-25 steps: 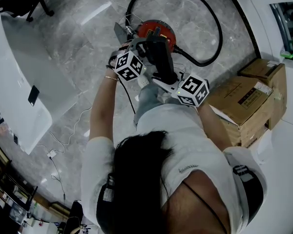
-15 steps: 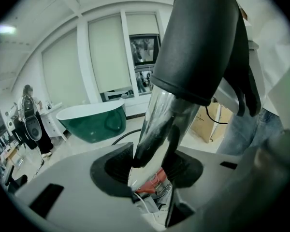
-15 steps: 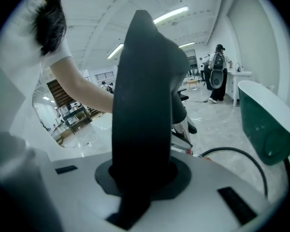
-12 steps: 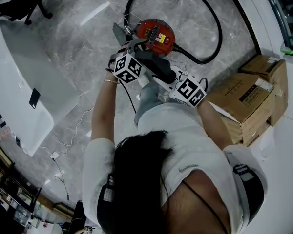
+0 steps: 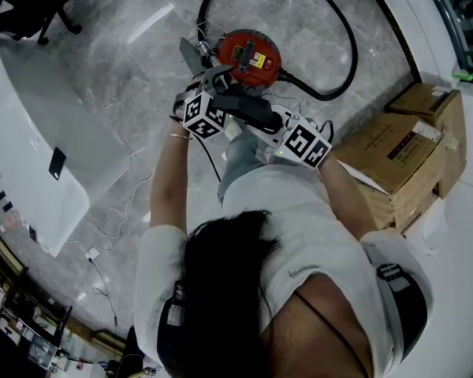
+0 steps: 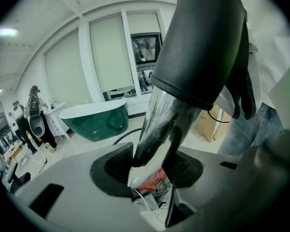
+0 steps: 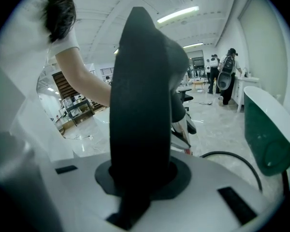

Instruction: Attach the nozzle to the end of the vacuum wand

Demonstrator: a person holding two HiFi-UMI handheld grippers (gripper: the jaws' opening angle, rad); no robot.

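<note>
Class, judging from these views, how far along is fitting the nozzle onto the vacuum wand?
Done: left gripper holds the metal wand, right gripper holds the black nozzle. In hand: the wand's end sits inside the nozzle's collar. Left: seating it fully, which these views cannot confirm.

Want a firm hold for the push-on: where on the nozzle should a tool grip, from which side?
I'd grip the nozzle across its broad flat faces, away from the round collar that takes the wand, coming over a narrow edge, as the right tool does now. Flat faces seat the jaws; the collar is rounded and must stay free.
</note>
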